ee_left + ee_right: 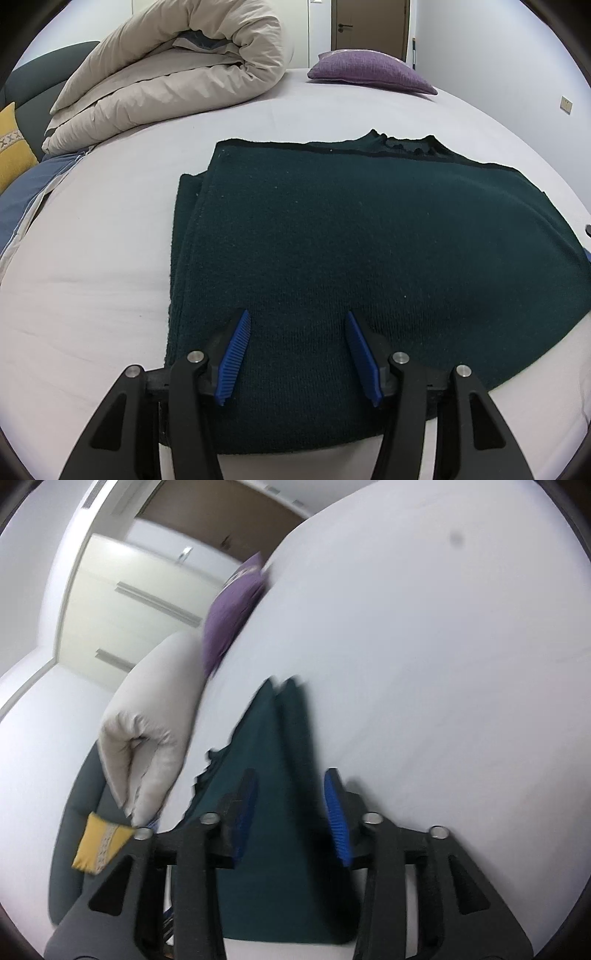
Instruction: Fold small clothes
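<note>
A dark green knitted sweater (369, 229) lies folded flat on the white bed sheet (92, 277), its collar at the far edge. My left gripper (297, 314) hovers over the sweater's near edge, its blue pads wide apart with only the flat cloth below them. In the tilted, blurred right wrist view the same sweater (273, 731) runs away from the camera along the sheet (443, 664). My right gripper (291, 773) is over its near end, jaws apart, pads not pressing on the cloth.
A rolled beige duvet (166, 74) lies at the far left of the bed, a purple pillow (369, 70) at the far end. A yellow cushion (11, 147) leans on a grey padded headboard (48, 74) at left. A brown door (369, 26) stands behind.
</note>
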The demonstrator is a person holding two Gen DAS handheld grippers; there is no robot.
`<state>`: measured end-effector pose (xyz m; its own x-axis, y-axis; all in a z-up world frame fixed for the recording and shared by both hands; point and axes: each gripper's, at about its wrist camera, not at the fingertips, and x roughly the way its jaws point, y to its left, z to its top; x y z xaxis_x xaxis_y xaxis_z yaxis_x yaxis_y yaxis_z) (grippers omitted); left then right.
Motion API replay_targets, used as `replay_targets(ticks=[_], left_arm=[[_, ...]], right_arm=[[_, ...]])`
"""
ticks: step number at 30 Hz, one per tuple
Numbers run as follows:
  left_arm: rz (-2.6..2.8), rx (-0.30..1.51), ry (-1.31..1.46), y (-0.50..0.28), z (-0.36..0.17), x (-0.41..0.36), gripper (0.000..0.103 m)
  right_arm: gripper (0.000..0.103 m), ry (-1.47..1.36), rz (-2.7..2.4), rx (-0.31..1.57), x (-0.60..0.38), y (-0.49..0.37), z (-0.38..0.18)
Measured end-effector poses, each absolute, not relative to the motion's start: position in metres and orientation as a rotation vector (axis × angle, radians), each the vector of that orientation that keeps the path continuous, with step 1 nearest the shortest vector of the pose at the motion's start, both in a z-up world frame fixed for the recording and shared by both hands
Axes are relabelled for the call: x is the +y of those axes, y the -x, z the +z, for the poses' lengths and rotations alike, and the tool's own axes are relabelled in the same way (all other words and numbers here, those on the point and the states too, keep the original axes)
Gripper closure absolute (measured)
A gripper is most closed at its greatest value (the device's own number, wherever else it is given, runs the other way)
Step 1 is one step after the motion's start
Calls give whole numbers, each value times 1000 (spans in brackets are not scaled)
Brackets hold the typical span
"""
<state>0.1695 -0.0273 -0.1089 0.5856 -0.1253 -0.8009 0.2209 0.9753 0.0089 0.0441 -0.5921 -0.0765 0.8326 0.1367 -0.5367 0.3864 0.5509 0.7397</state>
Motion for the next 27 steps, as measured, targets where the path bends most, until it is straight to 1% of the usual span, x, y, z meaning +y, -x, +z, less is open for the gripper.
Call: replay_targets(ticks=[2, 6, 8, 13, 20, 23, 25, 27], left_arm=[[-205, 923, -105, -170, -108, -26, 45], [-206, 941, -59, -170, -100, -21, 47], [-213, 929, -31, -167, -87, -22, 49], [-313, 905, 28, -168, -67, -41, 49], [-352, 975, 80, -185, -87, -71, 49], [-348, 980, 90, -189, -93, -72, 47], [-354, 986, 110, -191, -95, -69, 47], [-359, 992, 119, -191, -97, -66, 46]], right_arm=[[61, -996, -169, 603, -597, -38, -76], [53, -977, -165, 648, -609, -34, -70], [53, -969, -137, 674, -608, -39, -69], [53, -895, -70, 805, -585, -67, -75], [52, -907, -23, 935, -563, -89, -81], [52, -926, 4, 961, -560, -93, -83], [54, -956, 26, 973, -560, -96, -87], [62, -954, 36, 991, -556, -103, -90]])
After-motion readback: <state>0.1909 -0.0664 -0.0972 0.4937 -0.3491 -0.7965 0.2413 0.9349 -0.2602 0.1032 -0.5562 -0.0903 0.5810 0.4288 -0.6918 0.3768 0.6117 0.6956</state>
